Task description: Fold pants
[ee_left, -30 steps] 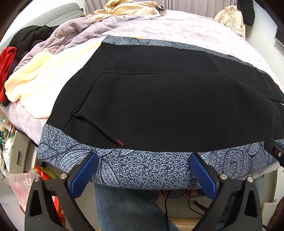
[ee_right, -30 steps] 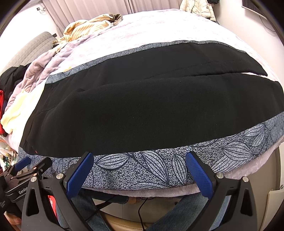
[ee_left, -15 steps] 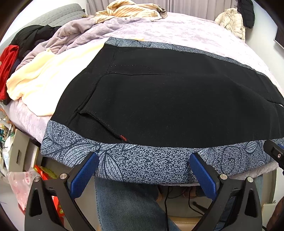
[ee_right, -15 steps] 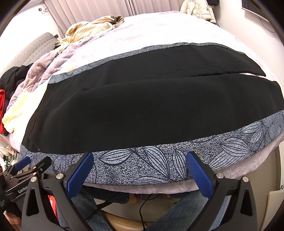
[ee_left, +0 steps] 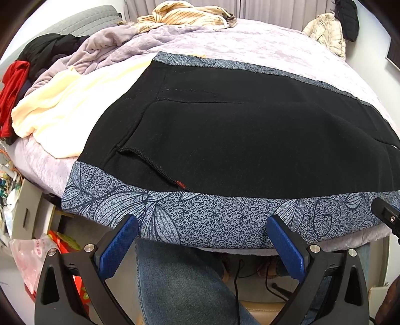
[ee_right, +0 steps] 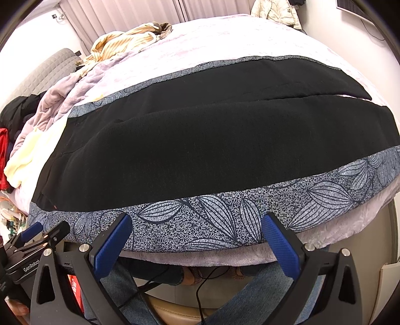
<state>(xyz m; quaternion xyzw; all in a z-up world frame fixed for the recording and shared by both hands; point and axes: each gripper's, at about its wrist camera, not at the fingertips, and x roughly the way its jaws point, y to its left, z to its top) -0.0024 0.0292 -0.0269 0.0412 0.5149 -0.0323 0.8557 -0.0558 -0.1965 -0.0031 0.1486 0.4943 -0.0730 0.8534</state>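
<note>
Since a second ago both cameras have eased back and up a little, so more of the patterned band along the near edge of the pants (ee_left: 237, 140) shows, and I see no fabric shifted. From the left: a red garment (ee_left: 11, 90) and black clothes (ee_left: 47, 47) are heaped at the bed's far left, with a cream blanket (ee_left: 55, 110) touching the pants' waist end. A striped yellow top (ee_left: 185, 15) lies crumpled near the grey headboard (ee_left: 82, 20). My left claw (ee_left: 200, 237) hangs open just off the bed's edge, its blue pads (ee_left: 117, 245) empty and wide apart, not touching the cloth. Below it I see a leg in jeans (ee_left: 180, 282) and a black cable.

The pants lie flat across the lilac bedspread (ee_left: 275, 50), black side up, with the blue-grey leaf-print band (ee_left: 212, 217) draped over the near edge; a small red tag sits at the pocket seam. In the right view the two legs (ee_right: 225, 140) run side by side toward the right, a thin slit of bedspread between them at the far end. My right claw (ee_right: 197, 240) is open too, holding nothing, poised just before the leaf band. Curtains close the far wall, and a pale padded jacket (ee_right: 275, 10) hangs at the right. The only writing I can read is "GenRobot", partly cut off, on the left claw's body at the lower left of the right view.
</note>
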